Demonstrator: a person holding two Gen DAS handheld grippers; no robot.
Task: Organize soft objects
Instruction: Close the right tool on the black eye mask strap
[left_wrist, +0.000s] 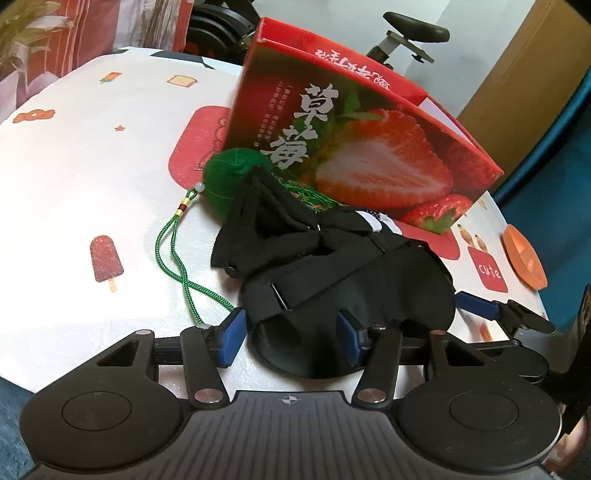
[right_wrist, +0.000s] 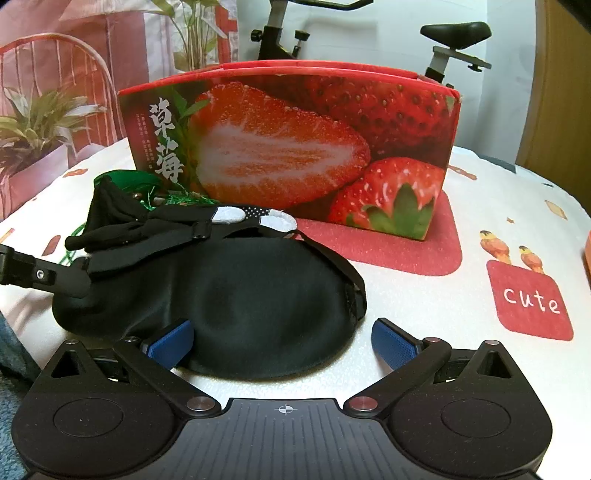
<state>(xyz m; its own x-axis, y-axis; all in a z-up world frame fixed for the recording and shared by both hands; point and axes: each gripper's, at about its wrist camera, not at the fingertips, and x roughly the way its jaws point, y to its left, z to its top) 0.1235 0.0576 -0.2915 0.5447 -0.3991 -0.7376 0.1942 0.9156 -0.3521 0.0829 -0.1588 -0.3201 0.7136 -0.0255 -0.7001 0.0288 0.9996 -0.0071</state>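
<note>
A black padded eye mask (left_wrist: 354, 291) lies on the table with its strap across it; it also shows in the right wrist view (right_wrist: 236, 306). My left gripper (left_wrist: 291, 332) is open, its blue pads on either side of the mask's near left end. My right gripper (right_wrist: 282, 341) is open around the mask's right end. Black straps or gloves (left_wrist: 266, 229) are heaped behind the mask. A green pouch (left_wrist: 232, 177) with a green cord (left_wrist: 177, 258) lies beside them. A red strawberry box (left_wrist: 354, 147) stands open behind, also in the right wrist view (right_wrist: 295, 147).
The table (left_wrist: 92, 177) has a white cloth with printed pictures. An orange dish (left_wrist: 524, 262) sits at its right edge. An exercise bike (right_wrist: 454, 40) and potted plants (right_wrist: 40, 122) stand beyond the table.
</note>
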